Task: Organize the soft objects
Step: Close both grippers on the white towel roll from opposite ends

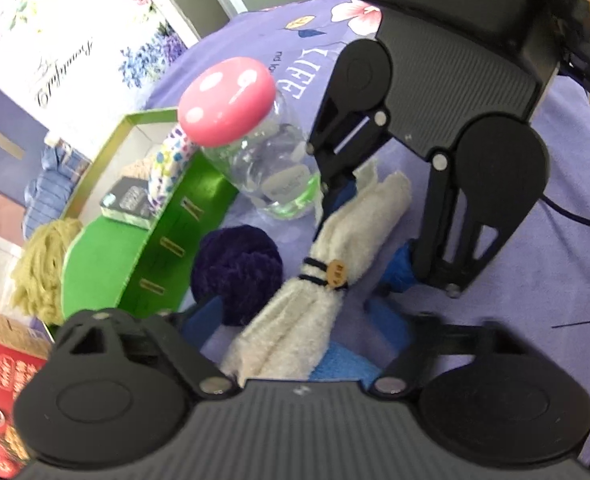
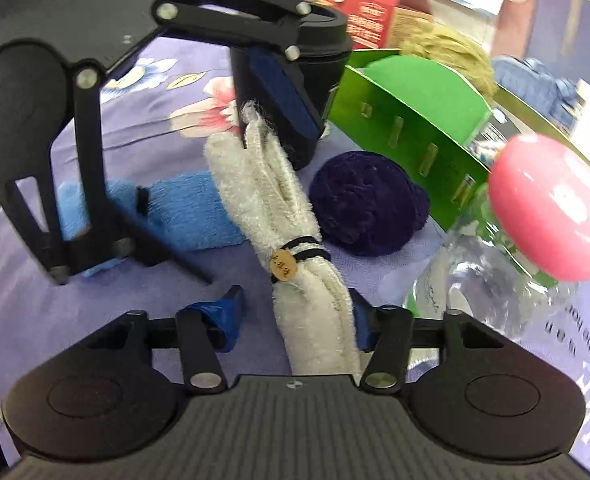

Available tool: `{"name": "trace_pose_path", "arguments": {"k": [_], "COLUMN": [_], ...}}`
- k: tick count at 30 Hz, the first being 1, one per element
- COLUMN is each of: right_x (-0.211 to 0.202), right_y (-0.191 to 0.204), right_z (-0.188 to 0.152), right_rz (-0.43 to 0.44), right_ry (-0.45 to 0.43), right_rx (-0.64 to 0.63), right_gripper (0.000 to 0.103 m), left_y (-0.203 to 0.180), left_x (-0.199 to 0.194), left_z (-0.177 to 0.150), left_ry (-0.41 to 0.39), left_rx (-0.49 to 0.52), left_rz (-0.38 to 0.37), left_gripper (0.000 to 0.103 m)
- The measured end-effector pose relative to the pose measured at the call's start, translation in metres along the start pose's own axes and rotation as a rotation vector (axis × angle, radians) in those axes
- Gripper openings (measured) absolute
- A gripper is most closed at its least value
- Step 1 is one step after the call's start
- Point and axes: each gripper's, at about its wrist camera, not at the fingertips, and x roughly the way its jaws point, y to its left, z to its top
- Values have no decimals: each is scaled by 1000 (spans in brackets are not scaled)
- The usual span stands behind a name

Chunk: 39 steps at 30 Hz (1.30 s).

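In the left wrist view, we are bracketing the near end of the rolled white towel (image 1: 307,240) with the left gripper (image 1: 295,316). Its tongs are standing open, with the roll between the blue pads and no squeeze showing. The towel, bound by a black band, is lying on the purple cloth (image 1: 535,280), running from 6 o'clock toward 1 o'clock. There the right gripper (image 1: 369,232) is straddling its far end.

We judge that we are taking up the towel at both ends. Next, both pairs of tongs are needing to close on the roll, then lift together toward the green box (image 1: 167,240) at 9 o'clock. That box is holding a floral cloth roll (image 1: 171,164) and a dark packet (image 1: 129,200). The clear jar (image 1: 271,168) with the pink lid (image 1: 227,102) is leaning at 11 o'clock; we cannot tell its contents. A purple yarn ball (image 1: 237,272) is sitting outside the box.

In the right wrist view, the right gripper (image 2: 291,320) is also standing open. The towel (image 2: 271,200) is resting against its 3 o'clock pad, apart from the other. The left gripper (image 2: 175,196) is standing wide at 11 o'clock, one finger touching the towel's tip. A blue cloth (image 2: 191,208) is lying just beside the towel at 9 o'clock. The yarn ball (image 2: 367,204) is sitting between the towel and the box (image 2: 415,128).
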Motion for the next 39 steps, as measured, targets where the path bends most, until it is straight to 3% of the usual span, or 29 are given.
{"name": "trace_pose_path", "arguments": {"k": [2, 5, 13, 14, 15, 17, 18, 20, 25, 32, 39], "right_x": [-1, -6, -13, -13, -13, -13, -13, -11, -4, 6, 8], "right_y": [0, -2, 6, 4, 4, 2, 0, -3, -5, -6, -4], "right_z": [1, 0, -4, -2, -2, -2, -2, 0, 2, 6, 8], "right_rz": [-26, -24, -37, -34, -36, -27, -18, -8, 3, -1, -11], "right_ry": [-5, -8, -14, -11, -14, -8, -8, 1, 19, 34, 50], "right_rx": [3, 10, -13, -10, -15, -5, 7, 18, 25, 16, 8], "right_gripper": [16, 12, 12, 12, 13, 13, 13, 14, 16, 22, 23], "left_y": [2, 3, 6, 9, 13, 24, 30, 43, 65, 49, 54], "left_x": [-3, -7, -7, -8, -9, -13, -14, -12, -18, -36, -53], "left_z": [5, 7, 3, 3, 2, -2, -4, -8, -14, -20, -21], "left_ry": [3, 13, 28, 25, 21, 5, -4, -23, -75, -104, -138], "left_rx": [0, 7, -5, -16, -22, -47, -64, -91, -149, -11, -42], "left_rz": [-11, -50, -2, 4, 21, 18, 19, 46, -1, -34, -3], "left_gripper": [25, 13, 13, 19, 35, 43, 57, 70, 69, 70, 74]}}
